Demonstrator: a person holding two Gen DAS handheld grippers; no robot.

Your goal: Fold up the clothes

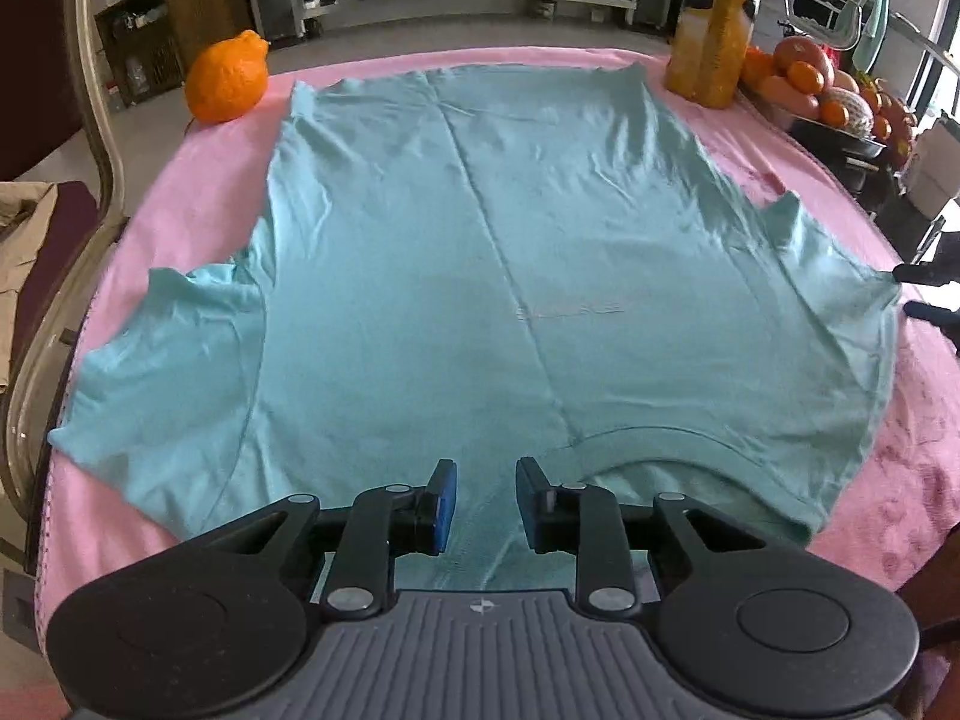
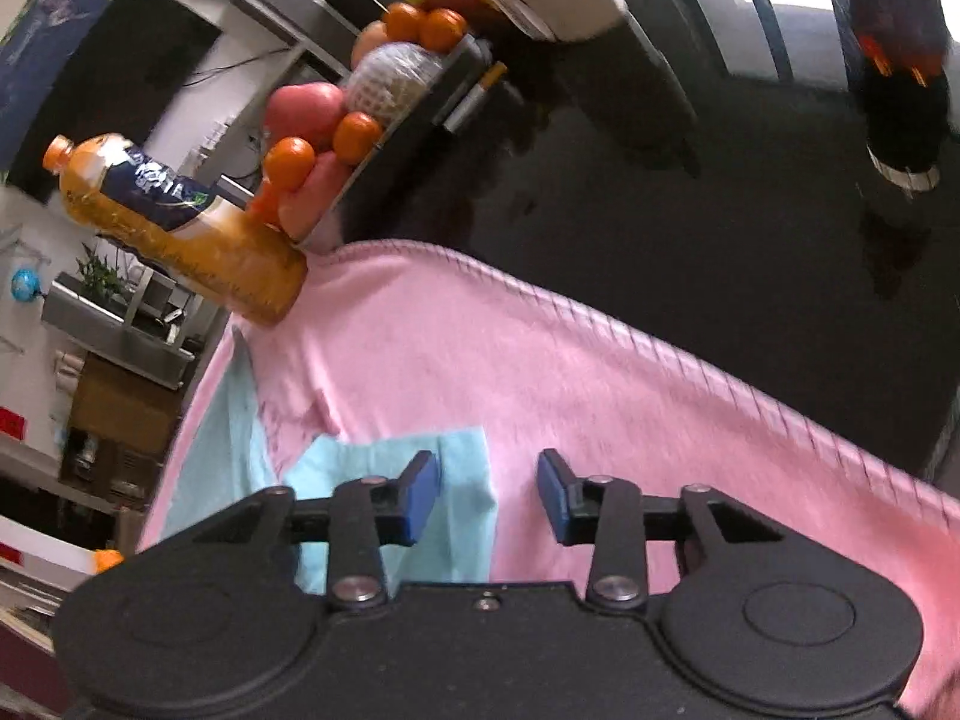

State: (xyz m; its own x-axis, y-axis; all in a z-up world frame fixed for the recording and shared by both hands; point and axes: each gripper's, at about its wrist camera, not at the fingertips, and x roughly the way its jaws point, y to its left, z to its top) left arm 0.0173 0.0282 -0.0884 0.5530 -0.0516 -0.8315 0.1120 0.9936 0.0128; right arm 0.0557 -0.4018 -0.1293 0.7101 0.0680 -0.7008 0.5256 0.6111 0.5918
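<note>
An orange (image 1: 226, 79) and juice bottle (image 1: 714, 30) flank the spread teal shirt (image 1: 480, 276).

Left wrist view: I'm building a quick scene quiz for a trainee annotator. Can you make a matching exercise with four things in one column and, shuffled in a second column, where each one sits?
Things:
1. T-shirt
2. large orange fruit
3. juice bottle
4. fruit tray

Places:
A. far right corner of the pink blanket
B. off the blanket, beyond its far right edge
C. spread flat over the middle of the blanket
D. far left corner of the blanket

Pairs: 1-C, 2-D, 3-A, 4-B
</note>
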